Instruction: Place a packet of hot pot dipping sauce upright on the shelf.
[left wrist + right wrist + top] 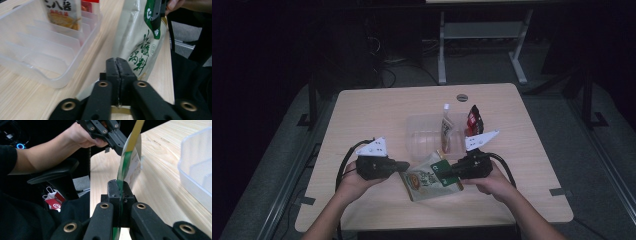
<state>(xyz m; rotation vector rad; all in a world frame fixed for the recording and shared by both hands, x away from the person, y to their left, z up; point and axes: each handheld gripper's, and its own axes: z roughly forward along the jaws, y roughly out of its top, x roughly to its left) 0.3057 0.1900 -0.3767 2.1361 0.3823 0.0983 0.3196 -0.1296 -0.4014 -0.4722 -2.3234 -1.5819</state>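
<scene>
A person holds a green and cream bag point(428, 178) between two grippers, just above the wooden surface point(372, 112), near its front edge. The left gripper point(402, 166) has its jaws squeezed tight on the bag's left edge. In the left gripper view the two jaws meet with just the thin edge of the bag point(140, 42) pinched between them. The right gripper point(449, 173) has its jaws squeezed tight on the bag's right side, at the green part. In the right gripper view the bag point(127, 162) stands on its edge and runs from these jaws to the left gripper point(119, 148) farther off.

Behind the bag sits a clear plastic tray point(422, 135) with dividers inside. A tall packet point(446, 131) stands in it, and a red and black packet point(474, 120) stands at its right end.
</scene>
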